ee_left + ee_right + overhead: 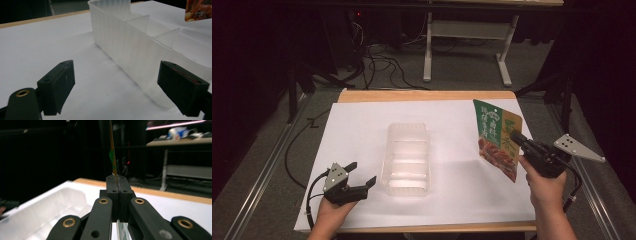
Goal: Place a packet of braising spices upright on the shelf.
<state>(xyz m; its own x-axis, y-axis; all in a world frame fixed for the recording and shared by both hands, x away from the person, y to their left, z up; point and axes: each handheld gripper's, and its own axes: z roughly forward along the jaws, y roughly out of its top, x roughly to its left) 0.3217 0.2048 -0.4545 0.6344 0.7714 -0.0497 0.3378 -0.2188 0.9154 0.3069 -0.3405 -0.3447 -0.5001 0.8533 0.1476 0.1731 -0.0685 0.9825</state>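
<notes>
Right tongs (518, 138) are clenched on the edge of a green snack pouch (497, 137), which hangs lifted off the counter (357, 125), to the right of the clear tray (406, 159) and apart from it. In the right gripper view the jaws stand pressed together with the thin pouch edge (113, 157) rising straight up from between them, so the hold is narrow and sits on the seam alone.

Left tongs (354, 175) rest released on the counter just beside the tray's near left corner; in the left gripper view the jaws stand apart with nothing between them, one of them close to the tray (130, 42) wall, though whether it touches I cannot tell.

The step in hand looks like carrying the pouch over to the tray and laying it in. To do it well, keep the pinch firm, since a seam grip lets a pouch swing or slip. Bring it across above the rim, then lower it. The tray has dividers, so lay the pouch flat across them instead of wedging it into one cell. The tray is light and may slide; the left tongs could steady its wall. Release only once the pouch rests.
</notes>
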